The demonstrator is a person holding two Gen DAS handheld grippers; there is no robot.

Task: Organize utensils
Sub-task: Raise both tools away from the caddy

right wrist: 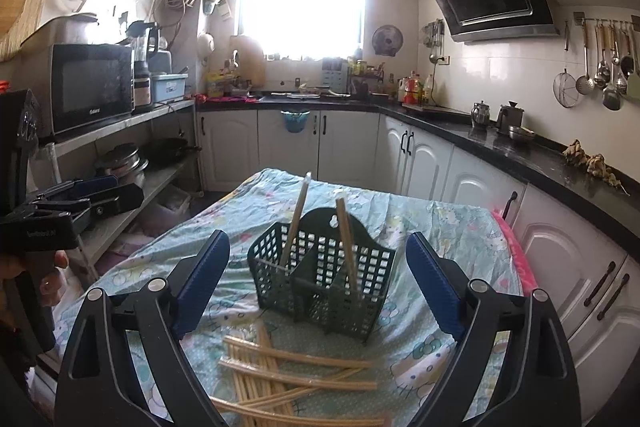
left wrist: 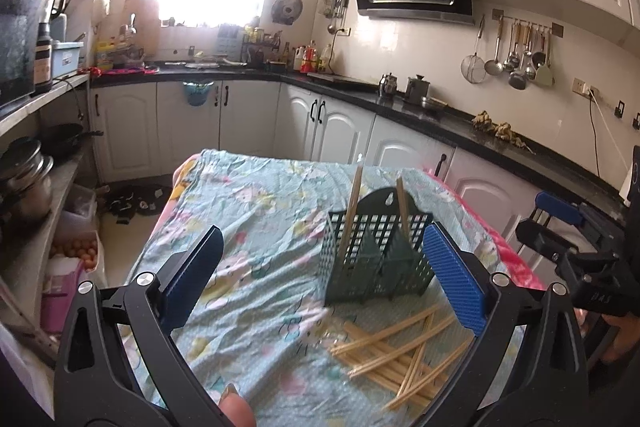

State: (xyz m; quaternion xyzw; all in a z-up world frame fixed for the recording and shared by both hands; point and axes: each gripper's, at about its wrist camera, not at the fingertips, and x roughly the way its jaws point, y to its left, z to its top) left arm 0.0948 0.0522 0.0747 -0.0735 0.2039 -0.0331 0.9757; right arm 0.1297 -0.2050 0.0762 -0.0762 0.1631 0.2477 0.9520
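We hold both grippers over a table covered with a pale blue patterned cloth [left wrist: 248, 227]. Our left gripper [left wrist: 320, 267] has its jaws spread wide with nothing between them, and our right gripper [right wrist: 318, 279] is likewise wide open and empty.

A dark green plastic basket [right wrist: 324, 279] with a grid of holes stands upright on the cloth, divided into compartments. Two chopsticks lean up out of it: one chopstick [right wrist: 294, 223] stands in the left compartment as the right camera sees it, and the other chopstick [right wrist: 346, 239] stands to the right of the divider.

In front of the basket, nearer to us, a loose pile of chopsticks [right wrist: 288, 375] lies crisscrossed on the cloth. From the left camera the same pile sits low and right, just below the blue pad [left wrist: 456, 279] of the left gripper's right finger.
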